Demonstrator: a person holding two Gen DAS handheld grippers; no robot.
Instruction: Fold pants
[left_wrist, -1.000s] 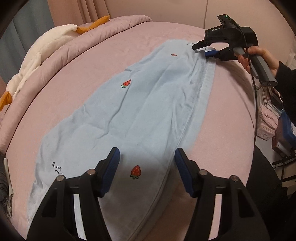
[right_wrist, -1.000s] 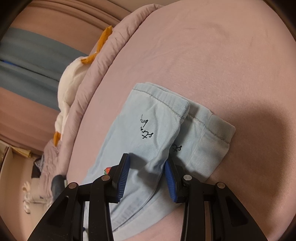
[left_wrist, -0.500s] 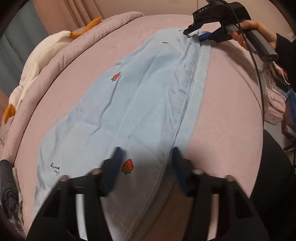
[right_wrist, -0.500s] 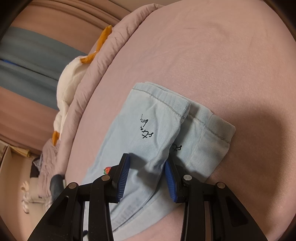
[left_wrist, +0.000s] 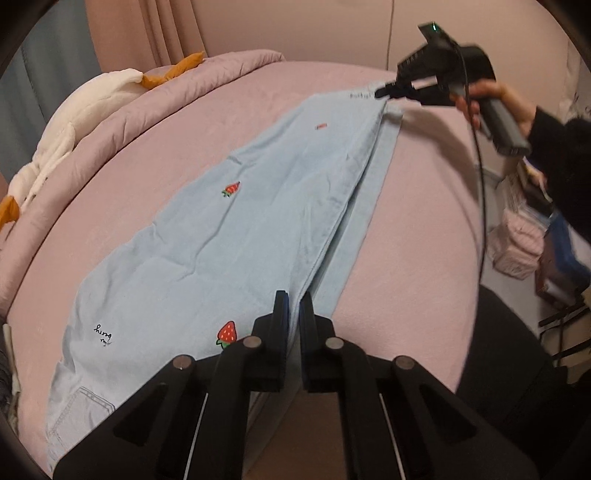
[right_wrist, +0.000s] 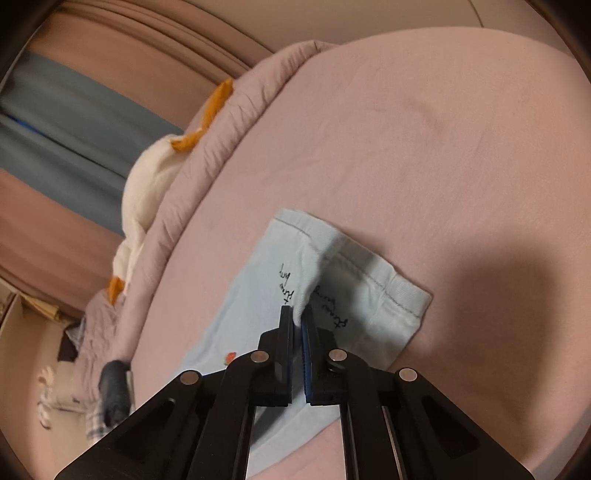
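Pink bed sheet (left_wrist: 258, 122) fills both views, with a rolled pink comforter (left_wrist: 122, 110) along the far edge and a white plush with orange bits (left_wrist: 66, 136) lying on it. Pink curtains (left_wrist: 147, 33) behind.

Light blue pants (left_wrist: 229, 236) lie flat on the bed, folded lengthwise so one leg sits on the other, lower leg's edge showing along the near side. Strawberry prints (left_wrist: 232, 188) and black script lettering (left_wrist: 102, 335) on the fabric; back pocket (left_wrist: 79, 410) at the waist end, close to the left wrist camera.

Left claw (left_wrist: 293, 301): jaws nearly together, pinching the edge of the upper layer near the waist end.

Right claw (right_wrist: 296, 314): jaws nearly together, gripping the upper leg's cuff, which is bunched and pulled up between the pads. Lower cuff (right_wrist: 391, 291) stays flat on the sheet, just beside it. In the left wrist view the same claw (left_wrist: 380, 90) sits at the far hem, held by a hand (left_wrist: 491, 99) in a dark sleeve.
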